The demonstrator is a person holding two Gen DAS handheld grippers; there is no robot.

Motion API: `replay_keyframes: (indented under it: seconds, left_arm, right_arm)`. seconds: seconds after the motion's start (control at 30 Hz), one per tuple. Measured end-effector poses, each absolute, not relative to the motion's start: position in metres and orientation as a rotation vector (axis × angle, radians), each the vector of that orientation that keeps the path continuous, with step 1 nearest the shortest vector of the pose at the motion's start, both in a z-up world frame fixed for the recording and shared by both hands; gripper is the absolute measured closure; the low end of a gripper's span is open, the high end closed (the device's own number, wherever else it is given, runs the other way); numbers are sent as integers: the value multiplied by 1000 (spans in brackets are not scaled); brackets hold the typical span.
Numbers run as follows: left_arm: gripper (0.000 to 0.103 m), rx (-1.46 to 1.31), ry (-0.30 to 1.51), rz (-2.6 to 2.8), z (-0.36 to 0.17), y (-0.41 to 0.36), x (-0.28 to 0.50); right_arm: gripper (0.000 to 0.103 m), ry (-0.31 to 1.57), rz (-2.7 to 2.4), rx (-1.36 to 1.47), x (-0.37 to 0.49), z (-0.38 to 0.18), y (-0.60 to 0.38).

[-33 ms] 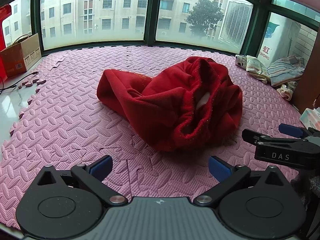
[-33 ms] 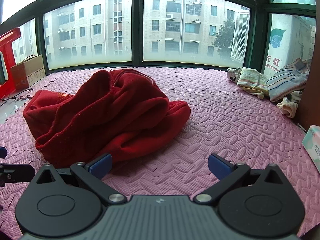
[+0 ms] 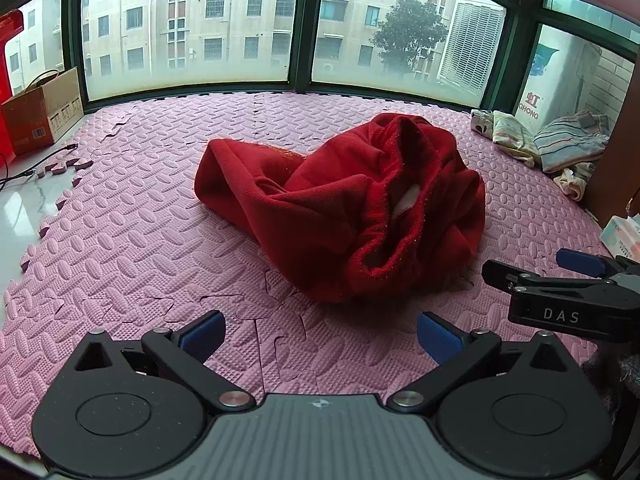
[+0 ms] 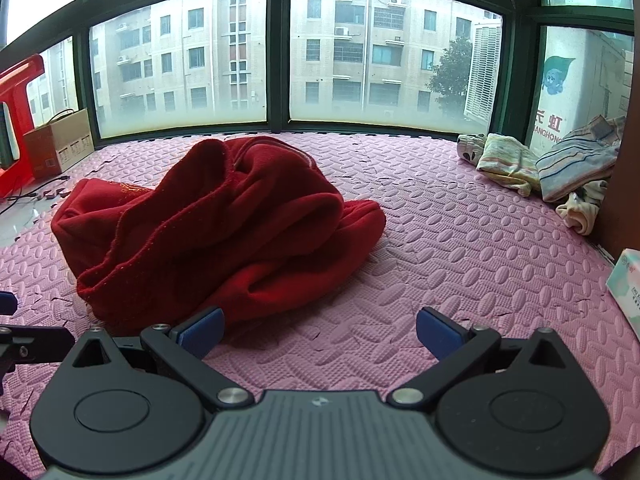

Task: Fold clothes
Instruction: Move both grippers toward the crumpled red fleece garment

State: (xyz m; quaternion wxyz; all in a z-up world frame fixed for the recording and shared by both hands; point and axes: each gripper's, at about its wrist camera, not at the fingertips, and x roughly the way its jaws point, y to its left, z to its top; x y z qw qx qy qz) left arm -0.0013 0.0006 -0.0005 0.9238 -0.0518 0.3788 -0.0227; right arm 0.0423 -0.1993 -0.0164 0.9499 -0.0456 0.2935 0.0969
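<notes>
while i've got both cams up, the red garment is sitting in a crumpled heap on the pink foam mat, roughly mid-floor, with its elastic opening gaping toward the left cam and a bit of white showing inside. my left gripper is spread wide, blue pads well apart, nothing between them but mat, hovering just short of the heap's near edge. right gripper is the same deal, jaws wide and empty; from its cam the heap sits ahead and to the left, and its left pad looks right by the cloth's near edge, can't tell if it touches. in the left cam the right gripper pokes in from the right side, near the garment's right edge. off by the right wall there's a pile of striped clothes, a tissue box closer in, and a cardboard box far left by the window.
</notes>
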Motion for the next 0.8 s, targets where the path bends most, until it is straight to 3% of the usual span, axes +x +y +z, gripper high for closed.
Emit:
replay_keyframes:
  seconds: [0.8]
  left_arm:
    - [0,-142,783,5,1,11,-14]
  right_arm:
    - [4,659,274,-40,24,-11,-188]
